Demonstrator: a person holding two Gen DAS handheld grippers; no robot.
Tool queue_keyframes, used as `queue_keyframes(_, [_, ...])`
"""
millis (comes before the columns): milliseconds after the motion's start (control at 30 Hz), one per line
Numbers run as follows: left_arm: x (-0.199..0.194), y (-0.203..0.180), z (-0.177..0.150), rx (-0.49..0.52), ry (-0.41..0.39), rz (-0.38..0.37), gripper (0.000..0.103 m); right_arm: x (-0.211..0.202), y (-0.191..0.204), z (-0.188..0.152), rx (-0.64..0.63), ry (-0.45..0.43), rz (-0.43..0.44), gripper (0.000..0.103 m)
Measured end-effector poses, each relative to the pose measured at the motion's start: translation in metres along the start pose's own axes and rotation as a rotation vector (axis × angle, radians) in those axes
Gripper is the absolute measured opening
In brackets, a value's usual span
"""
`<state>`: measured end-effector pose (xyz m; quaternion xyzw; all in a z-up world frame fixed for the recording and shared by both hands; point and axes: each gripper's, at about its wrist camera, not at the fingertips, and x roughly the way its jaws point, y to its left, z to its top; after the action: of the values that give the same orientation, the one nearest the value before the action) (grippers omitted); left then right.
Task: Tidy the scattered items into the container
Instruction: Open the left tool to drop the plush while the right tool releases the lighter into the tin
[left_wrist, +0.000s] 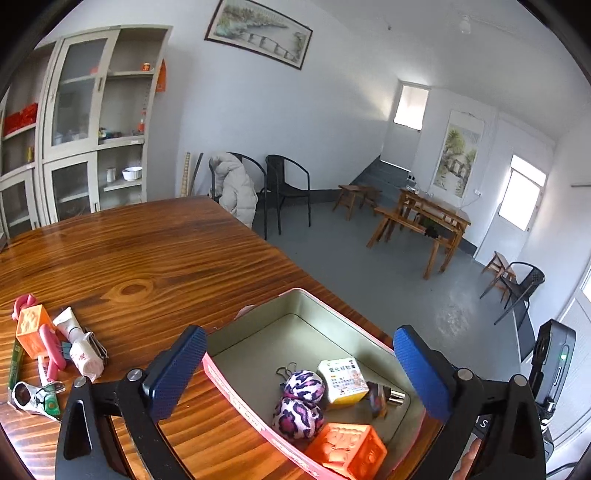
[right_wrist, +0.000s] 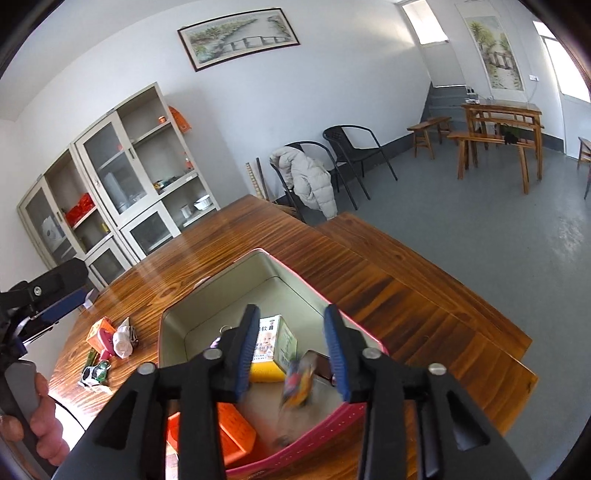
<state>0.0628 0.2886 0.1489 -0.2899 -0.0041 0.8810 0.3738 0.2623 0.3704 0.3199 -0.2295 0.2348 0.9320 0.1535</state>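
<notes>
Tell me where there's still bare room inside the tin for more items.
The tin's far half, toward its back corner, is bare. The near end is crowded: leopard pouches, small carton, orange cube. On the table, the leftover pile sits left; beyond it is bare wood.

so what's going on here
A person is tidying small items into a pink-sided metal tin on a wooden table. Both the left gripper and the right gripper hover open over it. A small colourful blurred item lies below the right one. An orange cube and a white tube still wait outside.
</notes>
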Motion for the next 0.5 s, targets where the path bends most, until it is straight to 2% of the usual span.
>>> queue_keyframes(133, [-0.001, 0.006, 0.002, -0.027, 0.011, 0.003, 0.103, -0.003, 0.003, 0.001, -0.003, -0.016, -0.004, 0.056])
queue_keyframes(500, [-0.006, 0.018, 0.008, -0.054, 0.001, 0.012, 0.103, -0.005, 0.022, 0.0, -0.036, -0.026, 0.026, 0.066])
